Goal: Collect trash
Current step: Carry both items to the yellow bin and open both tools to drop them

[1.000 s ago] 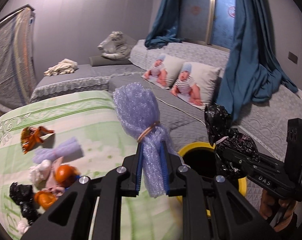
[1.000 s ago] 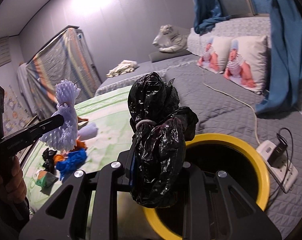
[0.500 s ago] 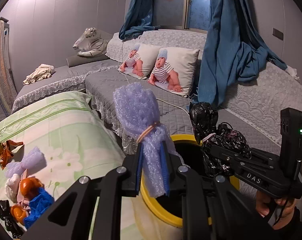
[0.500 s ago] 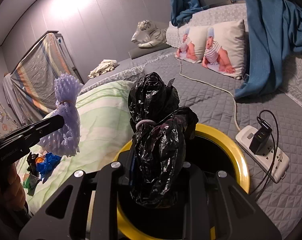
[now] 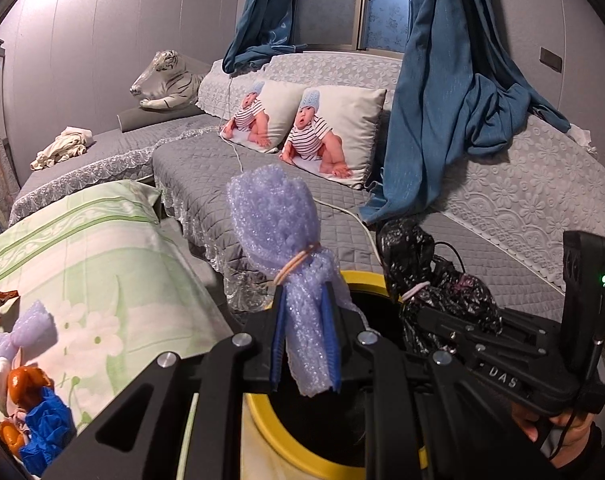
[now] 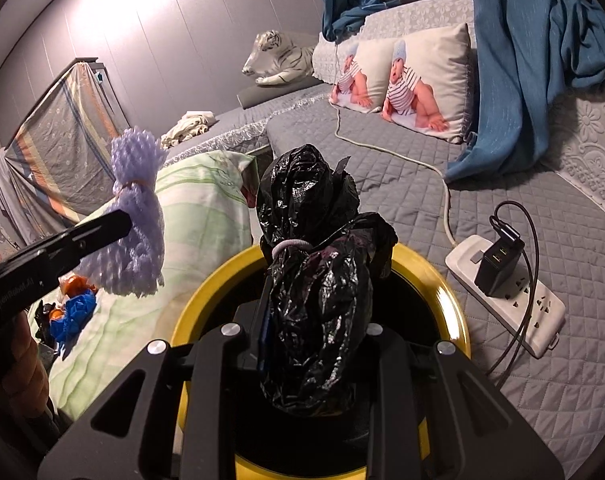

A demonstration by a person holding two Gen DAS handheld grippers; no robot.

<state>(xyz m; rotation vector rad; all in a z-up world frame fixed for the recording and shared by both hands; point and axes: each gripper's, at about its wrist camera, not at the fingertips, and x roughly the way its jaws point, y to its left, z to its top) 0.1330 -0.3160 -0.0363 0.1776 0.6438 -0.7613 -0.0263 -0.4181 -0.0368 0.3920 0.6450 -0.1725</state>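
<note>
My left gripper [image 5: 304,308] is shut on a purple foam-net bundle [image 5: 278,224] tied with a rubber band, held above the rim of a yellow-rimmed black bin [image 5: 362,280]. My right gripper [image 6: 314,304] is shut on a black plastic bag bundle [image 6: 318,280] tied with a white band, hanging over the bin's [image 6: 442,280] opening. In the left wrist view the right gripper [image 5: 414,312] with the black bundle [image 5: 414,256] shows at right. The right wrist view has the left gripper [image 6: 126,220] and the purple bundle [image 6: 136,216] at left.
More trash lies on the green floral sheet [image 5: 102,264]: a purple foam piece [image 5: 26,328], orange [image 5: 22,384] and blue [image 5: 46,428] wads. A white power strip [image 6: 510,300] with a black charger sits on the grey quilt right of the bin. Pillows [image 5: 334,132] and blue curtain [image 5: 442,100] behind.
Both grippers have carried their bundles rightward and down from over the green sheet to above the yellow-rimmed bin. The grips are unchanged.
</note>
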